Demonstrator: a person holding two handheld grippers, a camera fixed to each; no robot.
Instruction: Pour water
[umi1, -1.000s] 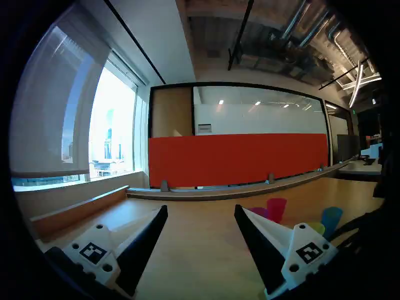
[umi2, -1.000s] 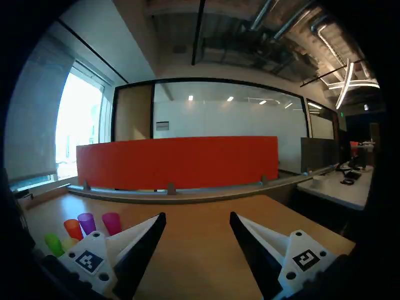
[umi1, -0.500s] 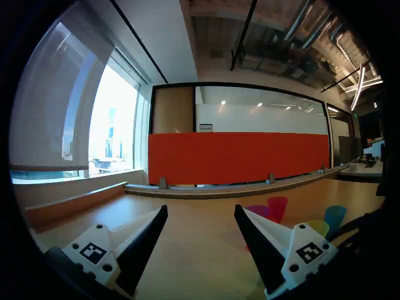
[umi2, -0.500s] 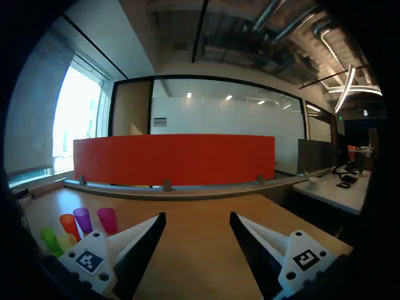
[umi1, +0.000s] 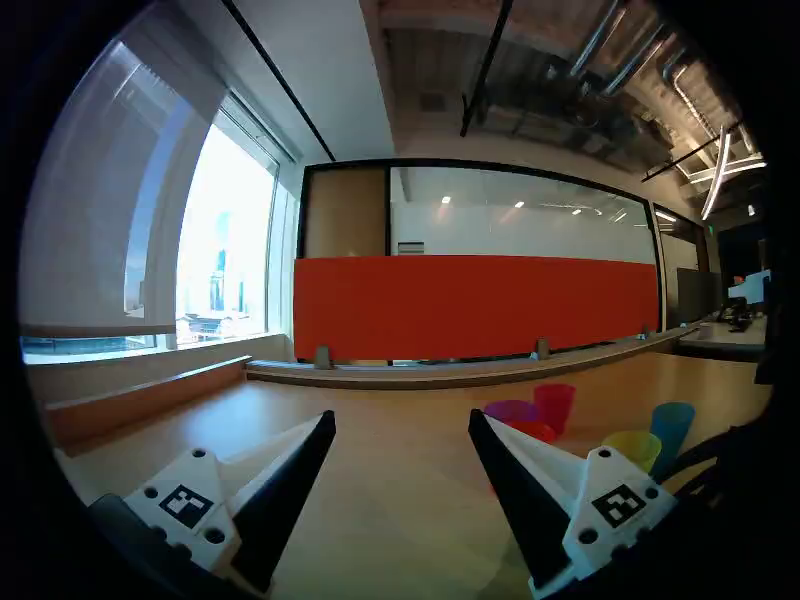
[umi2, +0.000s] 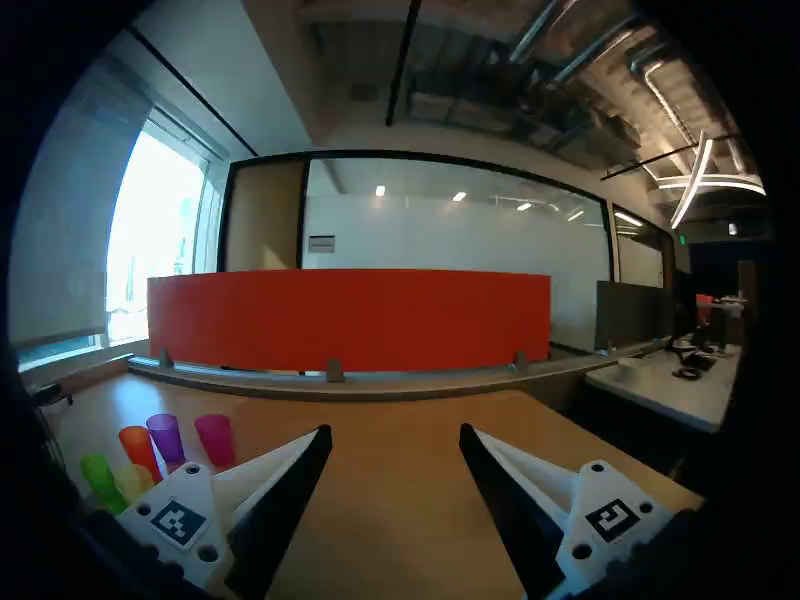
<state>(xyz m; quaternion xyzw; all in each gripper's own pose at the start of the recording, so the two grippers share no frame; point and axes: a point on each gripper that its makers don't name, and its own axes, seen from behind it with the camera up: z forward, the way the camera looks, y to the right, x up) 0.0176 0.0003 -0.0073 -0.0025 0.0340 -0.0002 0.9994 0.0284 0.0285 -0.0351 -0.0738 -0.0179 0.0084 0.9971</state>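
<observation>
We are in an open-plan office. We look across a long wooden desk (umi1: 400, 470) closed at its far edge by a low red partition screen (umi1: 470, 305) clipped into grey brackets. Behind it we see a glass-walled room (umi1: 520, 225) with recessed ceiling lights. Overhead we find an exposed ceiling of bare pipes and ducts (umi2: 560, 60) with slim hanging strip lamps (umi2: 700, 180). To one side we have a tall window (umi1: 225, 260) with a roller blind (umi1: 100, 220) and city towers beyond; to the other, a white desk (umi2: 670, 385) with equipment too small for us to make out.
</observation>
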